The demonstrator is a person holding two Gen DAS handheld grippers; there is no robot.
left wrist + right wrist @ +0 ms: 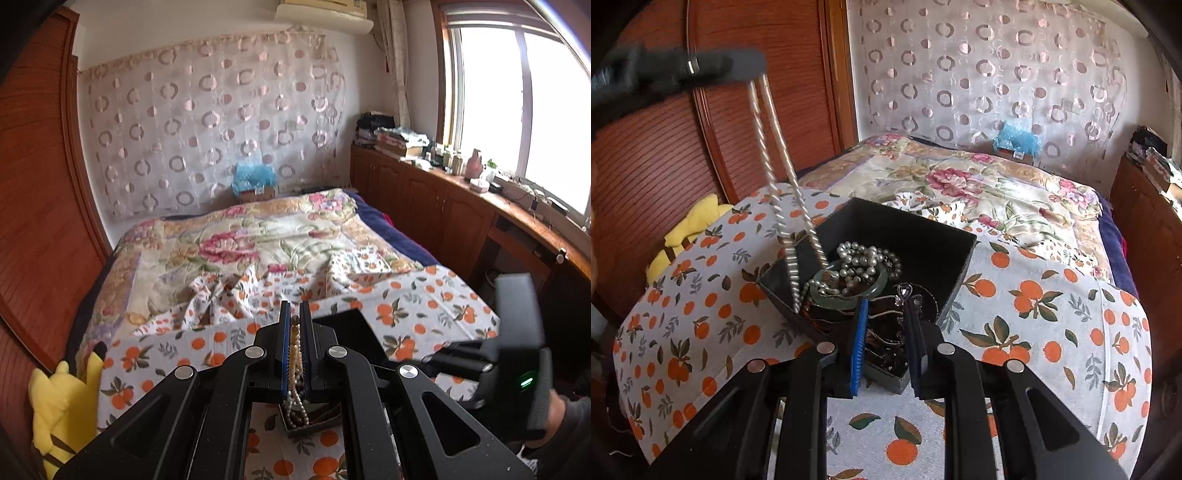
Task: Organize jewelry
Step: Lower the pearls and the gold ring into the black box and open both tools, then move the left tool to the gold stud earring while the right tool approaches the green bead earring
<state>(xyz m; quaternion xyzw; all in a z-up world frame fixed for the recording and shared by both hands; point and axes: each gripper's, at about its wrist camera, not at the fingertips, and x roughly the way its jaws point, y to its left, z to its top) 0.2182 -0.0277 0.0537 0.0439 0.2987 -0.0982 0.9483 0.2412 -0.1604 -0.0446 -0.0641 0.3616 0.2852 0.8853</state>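
Left gripper (pixel 294 325) is clamped on a long cream pearl-bead necklace (pixel 294 354), whose doubled strand hangs down w/ its lower end trailing into the open dark grey square jewellery box (pixel 923 236) on the white orange-print cloth (pixel 1052 314); right gripper (pixel 886 317) is seen w/ jaws narrowly parted over the box's near corner, a thin silver chain w/ small pendant (pixel 905 295) between them, though whether it is gripped can't be told; a pale green jade bangle (pixel 849 288) & a white pearl strand (pixel 864 258) lie tangled inside; the necklace should be drawn out slowly & straight so nothing is snagged; box probably needs steadying.
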